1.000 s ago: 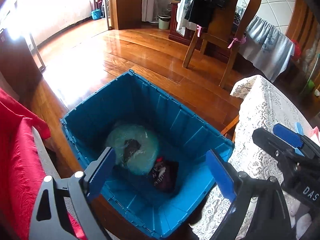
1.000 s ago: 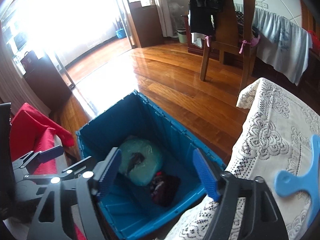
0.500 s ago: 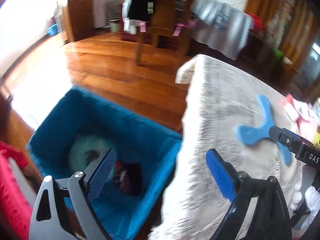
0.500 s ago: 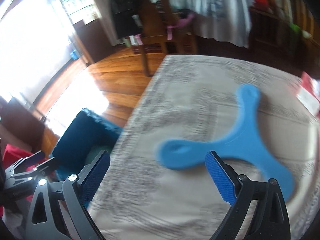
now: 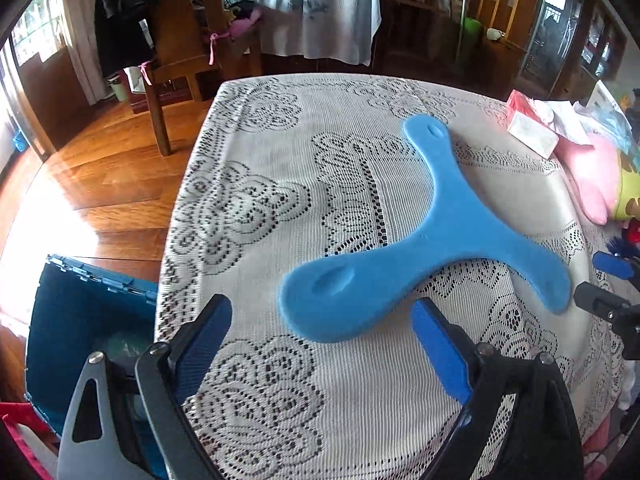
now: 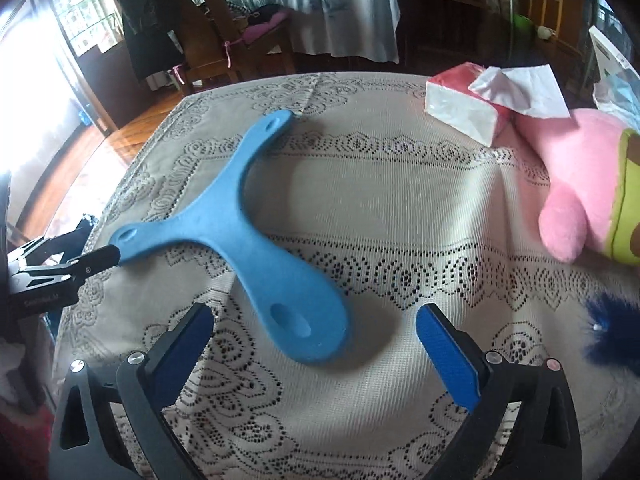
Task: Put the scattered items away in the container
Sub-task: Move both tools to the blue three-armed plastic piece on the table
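Observation:
A blue three-armed boomerang (image 5: 436, 236) lies flat on the lace tablecloth (image 5: 280, 152); it also shows in the right wrist view (image 6: 236, 224). My left gripper (image 5: 322, 322) is open, with one boomerang arm's tip between its fingers. My right gripper (image 6: 314, 334) is open, with another arm's tip between its fingers. The blue container (image 5: 68, 320) stands on the floor left of the table, holding a pale green bundle. A pink plush toy (image 6: 592, 184) and a dark blue furry item (image 6: 612, 328) lie at the table's right.
A tissue pack (image 6: 476, 104) lies at the table's far right. A wooden chair (image 5: 180, 52) with dark clothing stands beyond the table's far edge. Red fabric (image 5: 20, 432) lies beside the container. A cloth-draped table (image 5: 312, 4) stands at the back.
Both grippers have swung right, away from the container and over the table, and closed in on the boomerang. Both stay open.

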`<state>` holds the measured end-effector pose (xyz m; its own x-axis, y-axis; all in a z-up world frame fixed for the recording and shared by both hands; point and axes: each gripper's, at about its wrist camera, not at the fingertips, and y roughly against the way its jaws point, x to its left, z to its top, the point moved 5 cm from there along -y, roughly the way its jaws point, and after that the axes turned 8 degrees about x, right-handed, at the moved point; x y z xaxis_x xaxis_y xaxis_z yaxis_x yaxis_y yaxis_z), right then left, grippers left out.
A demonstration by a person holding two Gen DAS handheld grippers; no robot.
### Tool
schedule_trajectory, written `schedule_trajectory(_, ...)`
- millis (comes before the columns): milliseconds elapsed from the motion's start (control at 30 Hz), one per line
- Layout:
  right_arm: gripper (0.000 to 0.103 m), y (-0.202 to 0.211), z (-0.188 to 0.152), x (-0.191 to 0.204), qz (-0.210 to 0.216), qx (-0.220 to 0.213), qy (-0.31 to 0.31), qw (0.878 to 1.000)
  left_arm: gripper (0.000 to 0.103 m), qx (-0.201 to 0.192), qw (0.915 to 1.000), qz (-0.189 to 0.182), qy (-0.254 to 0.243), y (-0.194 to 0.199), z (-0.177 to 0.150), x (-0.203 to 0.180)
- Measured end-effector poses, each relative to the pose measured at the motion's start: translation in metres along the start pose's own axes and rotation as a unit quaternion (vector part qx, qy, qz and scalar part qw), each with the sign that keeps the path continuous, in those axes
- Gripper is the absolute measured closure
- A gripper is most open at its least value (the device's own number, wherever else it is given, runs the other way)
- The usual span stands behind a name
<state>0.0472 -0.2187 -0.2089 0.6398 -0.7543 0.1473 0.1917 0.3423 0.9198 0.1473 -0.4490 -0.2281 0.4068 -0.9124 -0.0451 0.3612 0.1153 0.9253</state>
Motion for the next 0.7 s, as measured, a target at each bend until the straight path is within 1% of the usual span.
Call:
schedule_trajectory(200,0.0,-0.012,-0.007,0.008,0.004,0.006,0.01,1.0,0.01,0.014,0.9998,0.009,-0.005,-0.02,-0.001,-0.004)
schedule_trajectory(333,0.0,-0.023,-0.004,0.018,-0.007,0.005,0.026,1.0,0.01,0.017,0.9997,0.013,-0.009,-0.028,-0.004,-0.005)
schedule_trajectory(433,0.0,-0.034,-0.002,0.018,-0.031,0.005,0.031,0.999,0.01,0.015,0.9998,0.013,-0.007,-0.03,-0.003,-0.006)
schedule_trajectory(600,0.0,-0.038,-0.002,0.017,-0.033,-0.009,0.034,0.999,0.01,0.011,0.9999,0.012,-0.006,-0.031,-0.001,-0.006)
schedule_trajectory(700,0.0,-0.039,-0.003,0.016,-0.038,-0.006,0.039,0.999,0.01,0.012,0.9998,0.014,-0.005,-0.031,-0.003,-0.003)
